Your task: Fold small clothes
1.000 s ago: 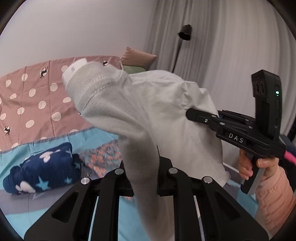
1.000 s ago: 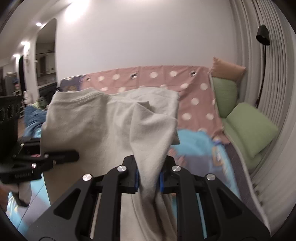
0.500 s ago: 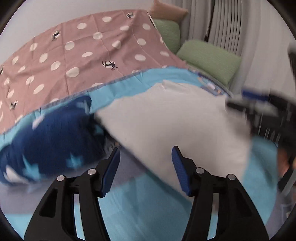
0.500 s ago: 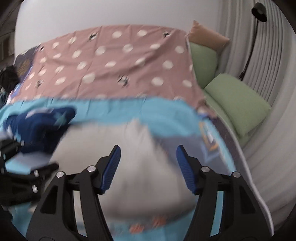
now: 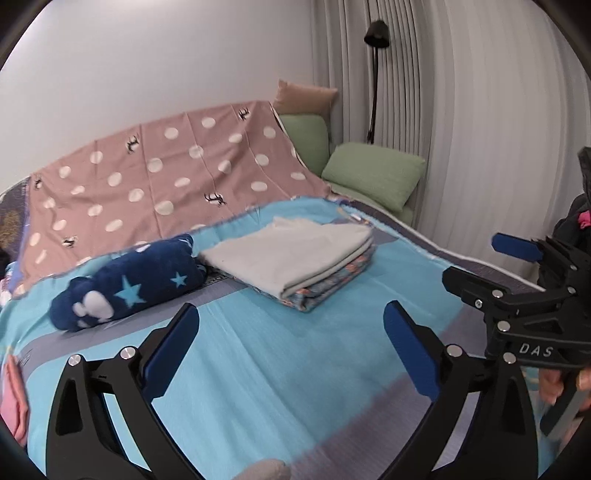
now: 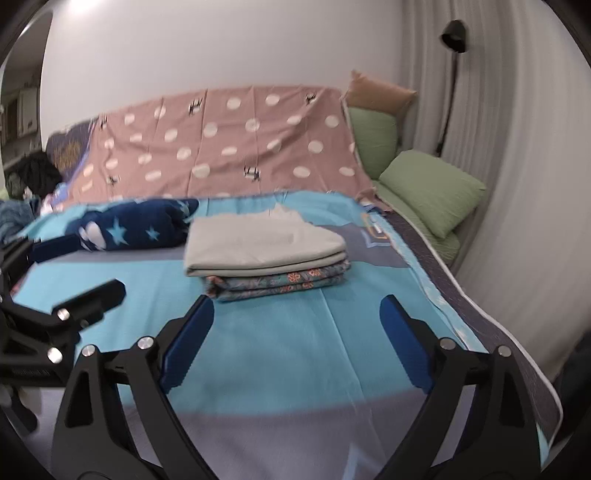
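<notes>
The bed [image 6: 295, 350] fills most of both views, covered by a light blue sheet with grey bands. Taking the folded stack at its middle as the landmark, a pink polka-dot blanket [image 6: 236, 147] rises behind the stack toward the white wall. To the right of the stack, against the curtain, lie two green pillows [image 6: 432, 188] with a tan cushion [image 6: 380, 94] above them and a black floor lamp [image 5: 376, 35] standing behind.

The stack itself has a grey folded garment [image 6: 258, 242] lying flat on top of a folded floral garment [image 6: 280, 282], the edges roughly aligned; both rest on the sheet. Just to the left of the stack, nearly touching its corner, sits a rolled navy fleece with stars [image 5: 129, 280].

The left tool [image 5: 291, 339] hovers in front of the stack, well apart from it, its blue-padded jaws spread wide with nothing between them. The right tool [image 6: 295, 332] hangs likewise in front of the stack, jaws spread and empty; in the left wrist view it shows at the right edge, also spread, held by a hand [image 5: 565, 384]. Left of the stack, at the very edge of the left wrist view, a bit of pink cloth [image 5: 14, 402] shows.
</notes>
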### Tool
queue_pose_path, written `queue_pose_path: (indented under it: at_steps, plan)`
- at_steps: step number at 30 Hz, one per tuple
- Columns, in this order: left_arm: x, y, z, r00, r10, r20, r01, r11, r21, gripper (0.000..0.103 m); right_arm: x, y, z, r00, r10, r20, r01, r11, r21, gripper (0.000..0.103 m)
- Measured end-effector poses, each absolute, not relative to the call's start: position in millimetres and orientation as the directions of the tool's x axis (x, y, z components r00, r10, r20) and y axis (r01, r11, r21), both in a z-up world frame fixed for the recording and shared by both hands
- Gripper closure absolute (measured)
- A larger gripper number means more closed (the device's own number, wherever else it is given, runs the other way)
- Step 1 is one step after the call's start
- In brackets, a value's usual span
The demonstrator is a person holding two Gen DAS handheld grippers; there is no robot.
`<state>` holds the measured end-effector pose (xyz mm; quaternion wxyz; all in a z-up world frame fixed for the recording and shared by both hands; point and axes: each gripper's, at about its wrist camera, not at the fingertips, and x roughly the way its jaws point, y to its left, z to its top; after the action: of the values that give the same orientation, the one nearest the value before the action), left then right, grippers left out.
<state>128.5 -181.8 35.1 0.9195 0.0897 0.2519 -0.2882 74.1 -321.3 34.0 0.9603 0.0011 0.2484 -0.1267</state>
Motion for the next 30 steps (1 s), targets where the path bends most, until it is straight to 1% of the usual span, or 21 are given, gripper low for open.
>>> queue_pose_path:
  at_steps: [5, 8, 17, 21, 25, 30]
  plan:
    - [81.6, -162.1, 62.5, 0.732, -0.453, -0.51, 0.518, 0.855, -0.017, 0.001, 22.0, -313.3, 57.5, 0.857, -0.254, -0.449, 0.276, 0.961, -0.017, 0.008]
    - [60.7, -152.7, 71.9, 0.727, -0.467, -0.504, 0.521, 0.853, -0.039, 0.001, -2.1, -307.0, 63.9, 0.86, -0.264, -0.437, 0.282, 0.959, -0.026, 0.007]
    - [20.3, -140.3, 79.8, 0.706, -0.489, -0.512, 0.536, 0.842, -0.066, 0.001, -39.8, -303.1, 64.0, 0.857, -0.234, -0.46, 0.278, 0.96, 0.029, 0.007]
    - [3.4, -142.6, 82.6, 0.734, -0.47, -0.49, 0.532, 0.846, -0.014, 0.001, -47.6, -302.0, 64.8, 0.859, -0.228, -0.459, 0.277, 0.96, 0.04, 0.007]
    - [-5.2, -142.4, 86.1, 0.728, -0.481, -0.487, 0.541, 0.841, -0.021, 0.001, -54.2, -302.2, 66.6, 0.863, -0.226, -0.453, 0.276, 0.96, 0.047, 0.007]
    - [-11.3, -143.9, 87.1, 0.74, -0.46, -0.49, 0.528, 0.849, 0.001, 0.001, -56.6, -304.5, 65.2, 0.86, -0.223, -0.46, 0.278, 0.959, 0.055, 0.007]
